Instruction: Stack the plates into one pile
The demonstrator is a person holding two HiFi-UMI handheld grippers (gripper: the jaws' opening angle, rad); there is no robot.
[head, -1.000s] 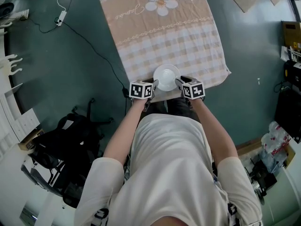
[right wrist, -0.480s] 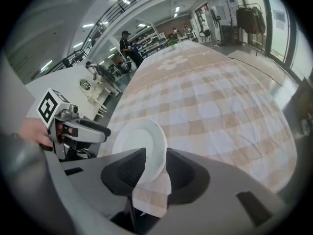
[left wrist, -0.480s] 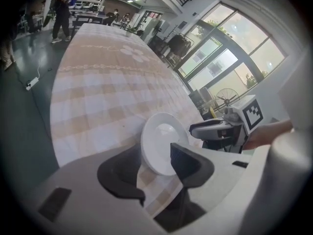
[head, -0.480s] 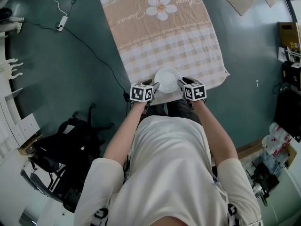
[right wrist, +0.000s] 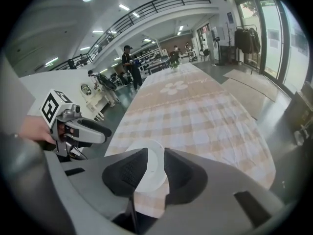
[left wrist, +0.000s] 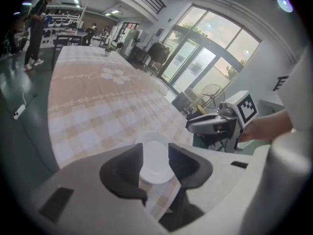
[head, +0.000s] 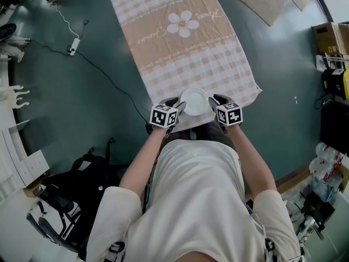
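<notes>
A white pile of plates sits on the checked tablecloth near the table's front edge. My left gripper hovers just left of the pile and my right gripper just right of it, both above the cloth. Both jaws are closing with nothing between their pads. In the left gripper view the plates show on the table below the gap of the left gripper, and the right gripper shows beyond. In the right gripper view the plates lie under the right gripper.
The cloth has a flower print at its far part. A cable and power strip lie on the floor at left, a black bag at lower left. Boxes and bags crowd the right side. People stand far off.
Both grippers have lifted away from the sides of the plate pile, which stays on the cloth. The head view has shifted slightly.
</notes>
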